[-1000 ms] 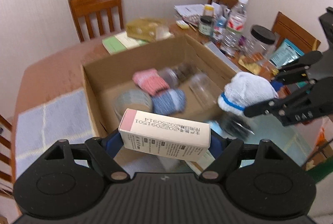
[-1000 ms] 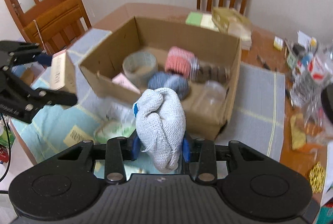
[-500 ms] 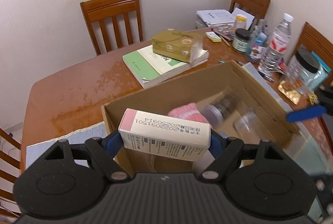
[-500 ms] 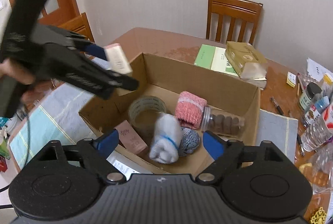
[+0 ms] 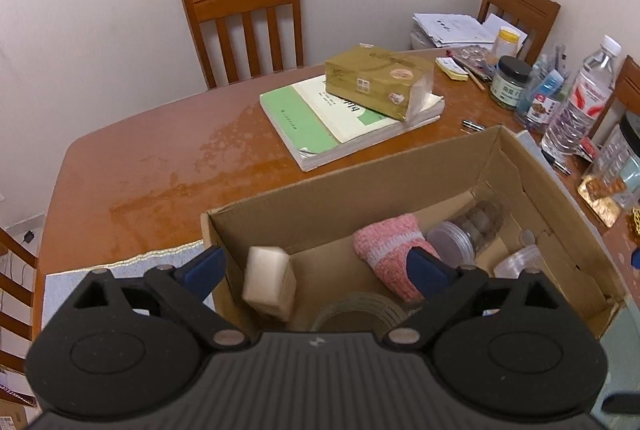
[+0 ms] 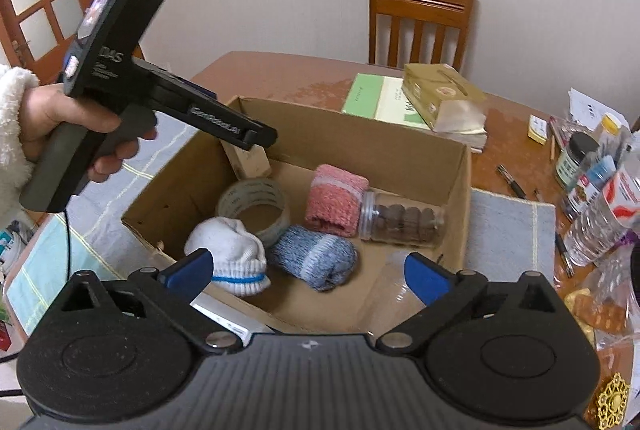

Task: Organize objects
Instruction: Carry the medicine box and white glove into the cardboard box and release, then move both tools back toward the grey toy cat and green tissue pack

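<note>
Hand-held gripper (image 5: 316,268) above carton (image 5: 269,280)

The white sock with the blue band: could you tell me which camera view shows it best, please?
The right wrist view shows it best: the white sock lies in full sight at the near side of the cardboard box, beside the tape roll. In the left wrist view I cannot find it.

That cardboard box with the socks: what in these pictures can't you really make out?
- Small carton: blurred in the left view; in the right view the left claw covers its top.
- Tape roll: left view, lower half behind the claw body.
- Clear cup: right view, partly hidden by the right claw.
- Jar labels: too small.
</note>
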A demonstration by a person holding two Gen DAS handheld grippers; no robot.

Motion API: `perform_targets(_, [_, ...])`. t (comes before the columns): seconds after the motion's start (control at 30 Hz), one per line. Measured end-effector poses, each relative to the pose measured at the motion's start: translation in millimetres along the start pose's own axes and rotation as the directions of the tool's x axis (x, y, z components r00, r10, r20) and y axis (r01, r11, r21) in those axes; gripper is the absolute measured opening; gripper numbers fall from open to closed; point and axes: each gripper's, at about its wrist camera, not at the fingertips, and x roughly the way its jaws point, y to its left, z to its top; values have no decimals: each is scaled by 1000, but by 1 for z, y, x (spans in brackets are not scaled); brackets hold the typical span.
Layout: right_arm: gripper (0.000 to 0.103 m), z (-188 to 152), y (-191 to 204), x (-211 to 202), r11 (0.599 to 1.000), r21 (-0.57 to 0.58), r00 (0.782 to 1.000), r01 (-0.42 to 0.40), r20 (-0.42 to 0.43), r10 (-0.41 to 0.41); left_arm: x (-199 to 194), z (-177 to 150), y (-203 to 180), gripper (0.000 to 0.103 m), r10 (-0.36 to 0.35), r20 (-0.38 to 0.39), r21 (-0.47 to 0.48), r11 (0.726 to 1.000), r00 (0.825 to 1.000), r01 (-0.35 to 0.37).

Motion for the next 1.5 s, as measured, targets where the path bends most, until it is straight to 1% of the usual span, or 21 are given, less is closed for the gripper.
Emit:
perform_targets(0.1, [103,-6,-4,-3,1000,-5,1000,22,-4,-22,-12,-3,-4,97,5,6,3,1000,1000,-5])
perform_targets(0.23, [103,-17,-9,-9,999,-5,999,35,-11,-35,-31,-11,-9,97,-7,22,-13,1000,1000,7])
perform_targets(0.37, [103,-37,-7,-12,998,-32,998,59,11,-58,-47,-31,-17,98,2,45,-28,1000,999,-1])
perform_targets(0.43, [103,-49,-6,-13,998,-39,998,54,26,-53,-55,-41,-22,99,16,43,-45,999,999,-14])
perform_targets(0.47, [103,-55,-5,-13,997,-29,998,65,12,-65,-59,-46,-25,99,14,36,-55,998,999,-12])
perform_targets(0.53, [103,-66,-1,-16,998,-34,999,49,7,-49,-68,-58,-32,99,-1,43,-47,999,999,3])
perform_targets(0.57, [103,-73,1,-18,998,-52,999,46,14,-45,-72,-63,-35,99,8,43,-52,999,999,-6])
perform_targets(0.63, [103,-85,6,-19,994,-77,997,73,5,-73,-77,-75,-43,99,15,37,-65,998,999,-13])
perform_targets(0.7, [103,-96,8,-19,995,-73,997,70,-10,-71,-82,-87,-50,99,16,32,-79,997,999,-13])
perform_targets(0.77, [103,-105,8,-18,996,-61,998,60,-26,-62,-85,-98,-58,99,14,27,-93,996,1000,-12])
perform_targets(0.83, [103,-112,8,-19,996,-60,997,70,-29,-71,-86,-107,-66,100,14,18,-99,995,1000,-12])
perform_targets(0.9, [103,-120,7,-21,995,-66,996,80,-28,-82,-88,-115,-76,100,34,14,-98,995,999,-32])
perform_targets(1.03, [103,-130,3,-24,995,-61,996,84,-35,-86,-91,-128,-93,100,45,13,-98,994,999,-43])
perform_targets(1.23, [103,-142,0,-24,996,-60,996,63,-56,-66,-92,-146,-107,100,28,-4,-160,987,1000,-28])
perform_targets(1.37, [103,-150,0,-21,997,-56,996,50,-73,-54,-89,-150,-117,100,22,-10,-184,983,1000,-24])
perform_targets(1.5, [103,-155,1,-20,998,-55,996,35,-81,-39,-82,-147,-127,100,22,-5,-201,979,1000,-23])
